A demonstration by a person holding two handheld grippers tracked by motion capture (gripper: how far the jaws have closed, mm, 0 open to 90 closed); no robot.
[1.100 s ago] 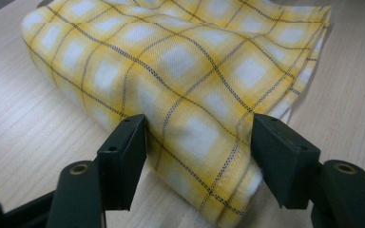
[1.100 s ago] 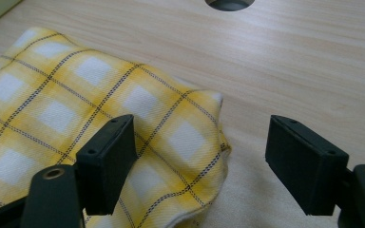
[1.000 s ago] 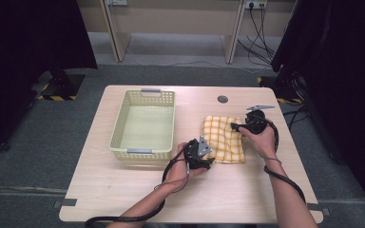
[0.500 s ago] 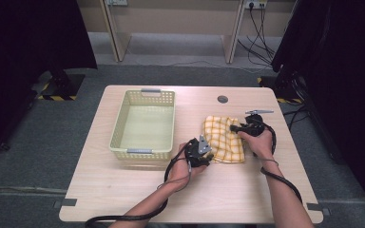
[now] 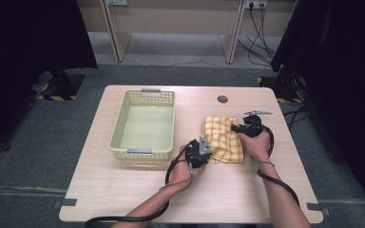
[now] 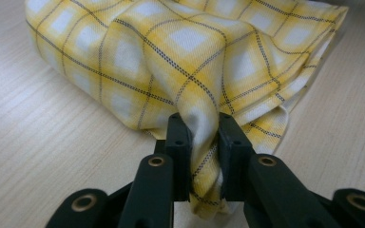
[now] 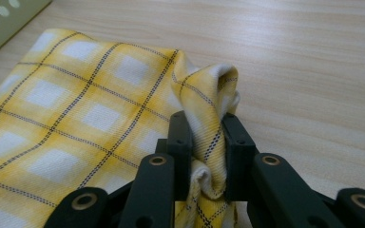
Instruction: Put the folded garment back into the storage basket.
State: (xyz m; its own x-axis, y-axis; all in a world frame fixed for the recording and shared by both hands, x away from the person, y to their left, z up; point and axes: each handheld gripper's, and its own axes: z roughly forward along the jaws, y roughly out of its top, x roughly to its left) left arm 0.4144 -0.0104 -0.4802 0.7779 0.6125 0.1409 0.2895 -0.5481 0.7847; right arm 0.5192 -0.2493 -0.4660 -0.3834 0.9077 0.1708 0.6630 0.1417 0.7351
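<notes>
A folded yellow checked cloth lies on the wooden table, right of the middle. My left gripper is at its near left corner. In the left gripper view the left gripper is shut on a bunched fold of the cloth, and its jaws have just been closing. My right gripper is at the cloth's right edge. The right gripper is shut on a raised fold of the cloth, and its jaws have also just been closing.
A pale green perforated basket stands left of the cloth, with nothing inside; its corner appears in the right gripper view. A small round hole is in the tabletop behind the cloth. Black cables trail from both grippers toward the near edge.
The right hand has edged slightly toward the cloth. The left hand, the cloth and the basket stay where they were.
</notes>
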